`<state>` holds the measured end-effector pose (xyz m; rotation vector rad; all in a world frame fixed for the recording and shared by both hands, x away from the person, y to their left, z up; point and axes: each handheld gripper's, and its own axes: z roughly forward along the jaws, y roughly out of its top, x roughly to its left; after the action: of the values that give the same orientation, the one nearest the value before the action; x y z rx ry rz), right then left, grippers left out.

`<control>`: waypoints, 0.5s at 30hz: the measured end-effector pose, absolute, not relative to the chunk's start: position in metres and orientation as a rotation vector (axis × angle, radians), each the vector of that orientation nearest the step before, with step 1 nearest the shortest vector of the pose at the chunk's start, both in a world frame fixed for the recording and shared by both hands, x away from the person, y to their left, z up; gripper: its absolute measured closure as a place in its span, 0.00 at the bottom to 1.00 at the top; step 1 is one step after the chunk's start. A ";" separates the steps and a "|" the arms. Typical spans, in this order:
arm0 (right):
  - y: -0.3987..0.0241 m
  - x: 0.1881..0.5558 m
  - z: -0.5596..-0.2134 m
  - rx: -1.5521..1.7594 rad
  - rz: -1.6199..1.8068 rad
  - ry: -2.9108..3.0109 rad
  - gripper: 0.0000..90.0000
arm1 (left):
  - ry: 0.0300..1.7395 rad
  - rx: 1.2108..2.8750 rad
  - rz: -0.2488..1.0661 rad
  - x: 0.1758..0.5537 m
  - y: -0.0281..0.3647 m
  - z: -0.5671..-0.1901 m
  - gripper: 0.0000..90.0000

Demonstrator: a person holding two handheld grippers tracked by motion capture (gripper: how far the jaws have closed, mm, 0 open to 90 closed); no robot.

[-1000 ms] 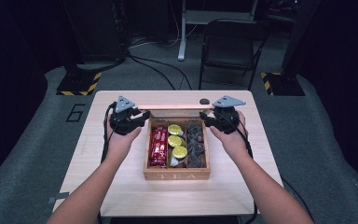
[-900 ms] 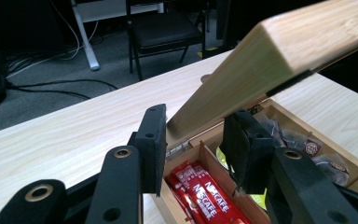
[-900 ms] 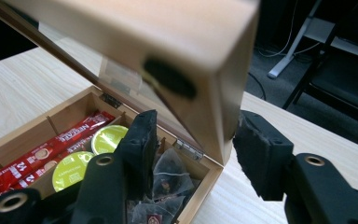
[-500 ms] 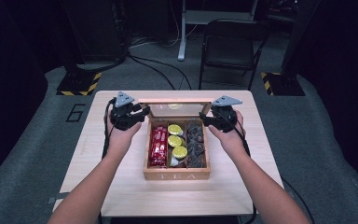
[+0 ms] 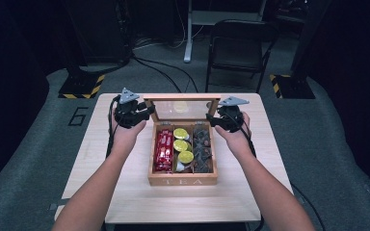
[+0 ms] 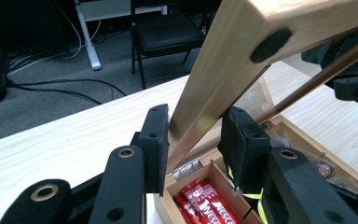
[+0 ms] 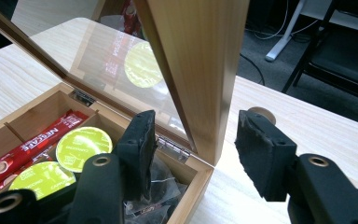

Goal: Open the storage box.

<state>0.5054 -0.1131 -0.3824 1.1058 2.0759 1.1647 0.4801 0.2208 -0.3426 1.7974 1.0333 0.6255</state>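
A wooden tea box (image 5: pixel 182 181) stands mid-table, its glass-paned lid (image 5: pixel 182 107) raised and leaning forward over it. Inside lie red sachets (image 5: pixel 164 150), yellow-green capsules (image 5: pixel 182 144) and dark tea bags (image 5: pixel 202 147). My left gripper (image 5: pixel 144 111) is shut on the lid's left frame (image 6: pixel 223 60), both pads (image 6: pixel 156 140) pressing the wood. My right gripper (image 5: pixel 212 119) straddles the lid's right frame (image 7: pixel 196 56). Its jaws have just been closing, but in the right gripper view (image 7: pixel 196 126) gaps remain between pads and wood, so it is open.
The pale wooden table (image 5: pixel 101 192) has bare room around the box. A small round brown object (image 7: pixel 261 113) lies on it behind the right gripper. A black folding chair (image 5: pixel 236 48) and cables stand on the floor beyond the far edge.
The lid has swung from lying well back to upright and leaning forward over the box. Both hands have moved with it, toward me and slightly down.
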 end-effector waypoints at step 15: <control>-0.113 0.521 -0.393 1.138 1.157 2.085 0.55 | 1.061 1.764 0.620 0.493 0.221 -0.340 0.70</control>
<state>0.5212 -0.1129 -0.3929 1.1377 2.0851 1.1570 0.4928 0.2208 -0.3402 1.7639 1.0613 0.6195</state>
